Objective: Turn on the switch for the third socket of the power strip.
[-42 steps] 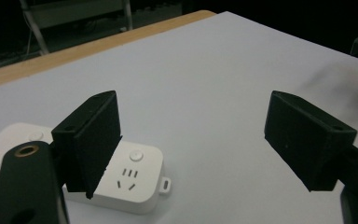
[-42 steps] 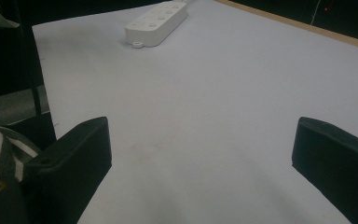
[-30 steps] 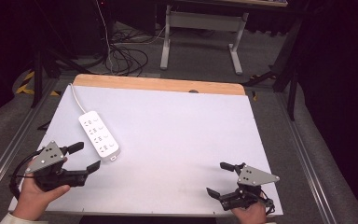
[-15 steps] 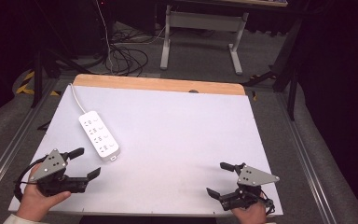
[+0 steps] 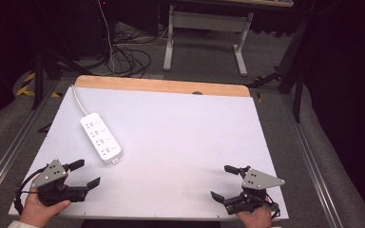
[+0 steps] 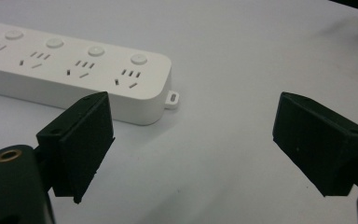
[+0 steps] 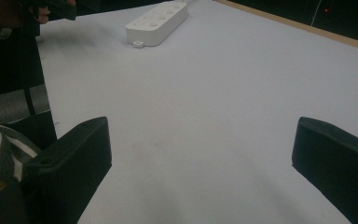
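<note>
Near edge, L side: left gripper (image 5: 85, 173), black two-jaw unit w/ grey three-cornered plate, held in the person's left hand (image 5: 42, 209). Jaws spread wide, nothing between them. It sits low over the white table top (image 5: 180, 137), jaws aimed fwd and to the right.

Near edge, R side: right gripper (image 5: 221, 181), same build, held in the right hand (image 5: 253, 218). Jaws also spread wide, holding nothing; bare table surface between them in the right gripper view.

Mid-table, L half: white rectangular plastic power strip (image 5: 101, 138) w/ four socket groups and four round buttons. Lies flat, set diagonally, near end w/ small mounting tab just beyond the left gripper, not touching it. Well apart from the right gripper.

Far: white cable (image 5: 77, 100) runs from strip's far end toward the table's wooden back edge strip (image 5: 161, 86).
</note>
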Demonstrator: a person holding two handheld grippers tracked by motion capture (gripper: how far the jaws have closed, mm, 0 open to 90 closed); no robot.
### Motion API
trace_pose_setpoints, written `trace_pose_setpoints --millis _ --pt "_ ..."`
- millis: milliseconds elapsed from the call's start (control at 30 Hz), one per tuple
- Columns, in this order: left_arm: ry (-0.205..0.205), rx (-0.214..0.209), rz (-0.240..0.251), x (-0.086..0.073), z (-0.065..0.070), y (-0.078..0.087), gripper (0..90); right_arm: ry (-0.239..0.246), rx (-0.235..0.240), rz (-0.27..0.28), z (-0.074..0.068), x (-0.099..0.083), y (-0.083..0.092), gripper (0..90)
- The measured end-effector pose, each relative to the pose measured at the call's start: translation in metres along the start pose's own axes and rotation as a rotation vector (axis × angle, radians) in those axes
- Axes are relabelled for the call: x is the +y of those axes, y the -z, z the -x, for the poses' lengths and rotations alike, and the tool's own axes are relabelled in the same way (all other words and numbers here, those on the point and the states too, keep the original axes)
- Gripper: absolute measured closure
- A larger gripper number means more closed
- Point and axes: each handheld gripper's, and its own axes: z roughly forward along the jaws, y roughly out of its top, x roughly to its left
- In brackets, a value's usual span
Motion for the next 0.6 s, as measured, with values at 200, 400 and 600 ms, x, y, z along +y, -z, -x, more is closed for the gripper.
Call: trace_pose_setpoints --millis 200,400,600 --pt "-0.135 0.039 -0.019 -0.0052 0.0042 -0.0002 16.9 0.001 0.001 -0.002 0.0001 0.0 -0.0002 5.5" --pt "-0.091 0.004 -0.016 -0.0033 0.006 -0.0057 15.1 0.0 0.002 -0.003 -0.0001 0.0 -0.0007 5.5" --pt "-0.045 0.039 -0.016 -0.0029 0.0012 -0.0051 15.5 0.001 0.001 -0.007 0.0006 -0.0001 -0.0016 5.5"
